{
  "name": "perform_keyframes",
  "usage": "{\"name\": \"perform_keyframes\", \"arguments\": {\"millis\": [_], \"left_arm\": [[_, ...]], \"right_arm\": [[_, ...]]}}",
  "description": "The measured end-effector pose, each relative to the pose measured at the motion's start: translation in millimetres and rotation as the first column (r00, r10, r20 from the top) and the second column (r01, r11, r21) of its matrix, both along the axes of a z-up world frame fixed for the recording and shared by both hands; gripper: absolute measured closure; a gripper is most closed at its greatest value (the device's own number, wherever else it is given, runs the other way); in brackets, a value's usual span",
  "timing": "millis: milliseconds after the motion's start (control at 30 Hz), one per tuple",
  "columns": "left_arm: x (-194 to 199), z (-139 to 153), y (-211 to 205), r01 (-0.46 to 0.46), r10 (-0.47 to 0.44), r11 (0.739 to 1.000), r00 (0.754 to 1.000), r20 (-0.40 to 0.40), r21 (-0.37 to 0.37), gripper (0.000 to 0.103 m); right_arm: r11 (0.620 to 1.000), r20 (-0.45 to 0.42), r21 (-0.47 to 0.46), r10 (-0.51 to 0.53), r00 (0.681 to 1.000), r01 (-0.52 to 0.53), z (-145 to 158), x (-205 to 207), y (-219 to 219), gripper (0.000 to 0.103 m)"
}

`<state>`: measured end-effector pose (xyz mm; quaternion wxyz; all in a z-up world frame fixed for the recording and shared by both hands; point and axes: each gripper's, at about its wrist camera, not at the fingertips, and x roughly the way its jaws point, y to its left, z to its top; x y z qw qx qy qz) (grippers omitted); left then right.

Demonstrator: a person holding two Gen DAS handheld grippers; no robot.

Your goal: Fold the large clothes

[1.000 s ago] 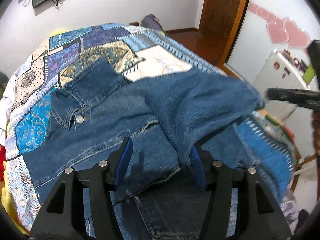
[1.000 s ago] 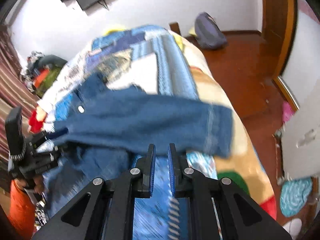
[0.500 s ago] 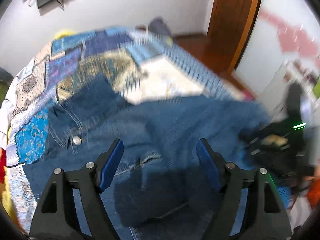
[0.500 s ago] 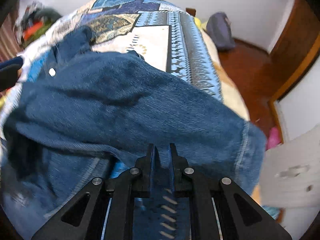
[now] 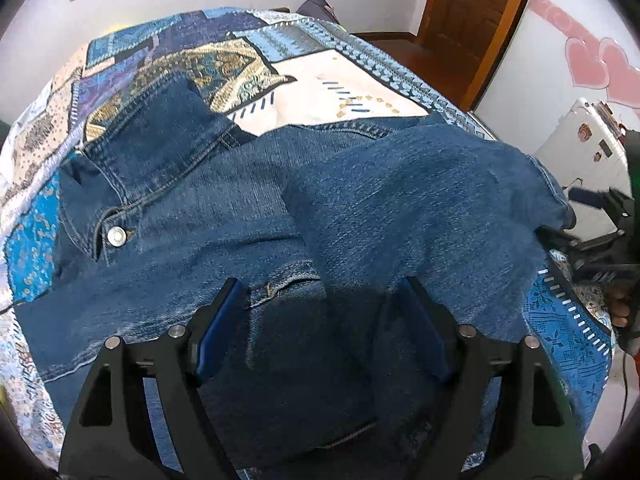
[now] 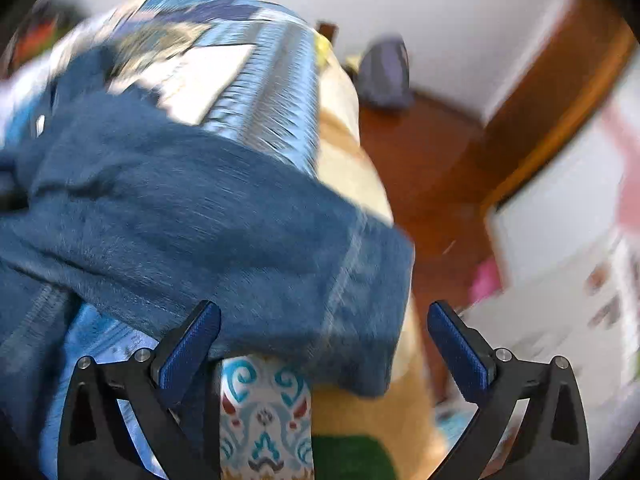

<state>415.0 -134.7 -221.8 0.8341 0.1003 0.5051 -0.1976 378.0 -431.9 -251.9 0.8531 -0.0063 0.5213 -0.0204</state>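
A blue denim jacket (image 5: pixel 224 208) lies on a patchwork bedspread (image 5: pixel 344 80), collar at the left with a metal button (image 5: pixel 117 236). One sleeve (image 5: pixel 432 208) is folded across the body and ends at the bed's right edge. My left gripper (image 5: pixel 324 336) is open above the jacket's lower part, holding nothing. My right gripper (image 6: pixel 324 344) is open just in front of the sleeve cuff (image 6: pixel 352 296), not touching it; it also shows in the left wrist view (image 5: pixel 596 236) at the far right. The right wrist view is blurred.
The bed edge drops to a wooden floor (image 6: pixel 436 168) on the right. A dark backpack (image 6: pixel 386 72) stands by the far wall. A wooden door (image 5: pixel 476 12) and a white appliance (image 5: pixel 584 148) stand to the right of the bed.
My right gripper has opened and let go of the sleeve, which now rests across the jacket. My left gripper has stayed open and shifted slightly.
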Motion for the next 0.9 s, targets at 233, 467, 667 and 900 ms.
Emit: {"name": "perform_keyframes", "arguments": {"millis": [233, 467, 667, 900], "left_arm": [[-9.9, 27.2, 6.1, -0.035, 0.033, 0.999, 0.996, 0.081, 0.019, 0.024], [-21.2, 68.5, 46.9, -0.13, 0.128, 0.992, 0.971, 0.2, -0.007, 0.023], [-29.3, 73.4, 78.8, -0.188, 0.185, 0.982, 0.961, 0.207, -0.006, 0.023], [-34.9, 65.6, 106.1, -0.241, 0.236, 0.971, 0.949, 0.206, -0.005, 0.023]], "right_arm": [[0.939, 0.007, 0.297, -0.185, 0.983, 0.174, 22.1, -26.6, -58.1, 0.0], [0.809, -0.13, 0.51, -0.264, 0.956, 0.292, -4.3, -27.7, -88.0, 0.008], [0.737, -0.2, 0.594, -0.253, 0.946, 0.323, -32.6, -9.8, -73.1, 0.044], [0.826, -0.035, 0.527, -0.212, 0.977, 0.198, 21.8, -9.4, -52.0, 0.077]]}}
